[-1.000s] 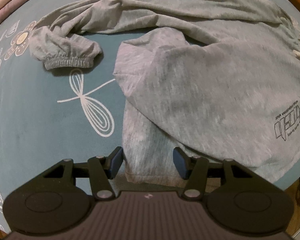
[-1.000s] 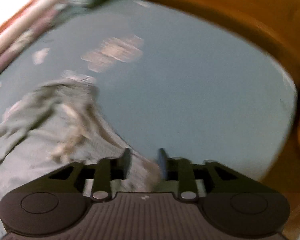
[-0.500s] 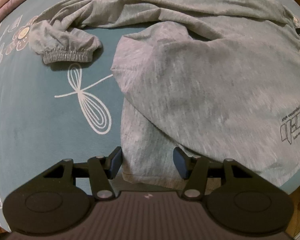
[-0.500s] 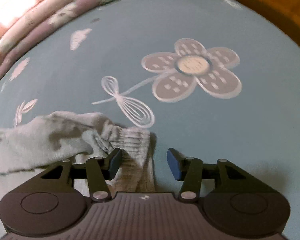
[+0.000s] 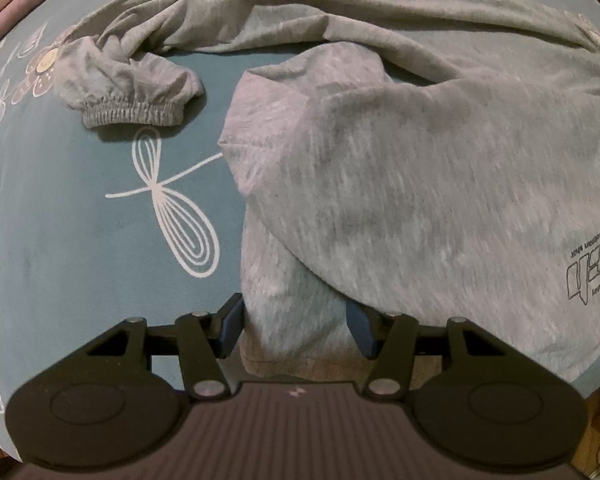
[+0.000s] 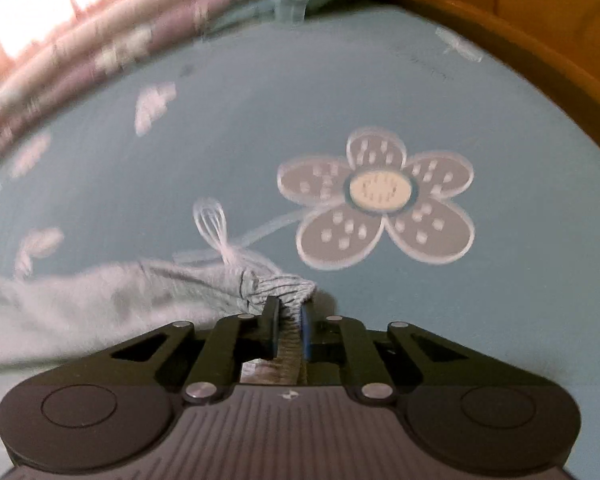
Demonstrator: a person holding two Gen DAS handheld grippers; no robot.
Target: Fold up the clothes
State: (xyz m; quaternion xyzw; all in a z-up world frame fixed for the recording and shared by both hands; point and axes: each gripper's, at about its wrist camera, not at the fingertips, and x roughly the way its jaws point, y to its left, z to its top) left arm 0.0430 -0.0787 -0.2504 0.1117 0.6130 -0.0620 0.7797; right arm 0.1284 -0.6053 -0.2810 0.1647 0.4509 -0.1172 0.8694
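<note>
Grey sweatpants lie spread on a teal bed sheet printed with white flowers; a dark outlined logo with small lettering sits at the right, too small to read. The left gripper stands half open, a trouser leg end between the jaws, pads not visibly pressing. The right gripper has just been closing, jaws now nearly together and clamped on the ribbed cuff.

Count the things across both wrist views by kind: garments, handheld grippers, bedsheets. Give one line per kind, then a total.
Garments: 1, the grey sweatpants
Handheld grippers: 2, the left gripper and the right gripper
Bedsheets: 1, the teal bedsheet printed with flowers and dragonflies
Total: 4
</note>
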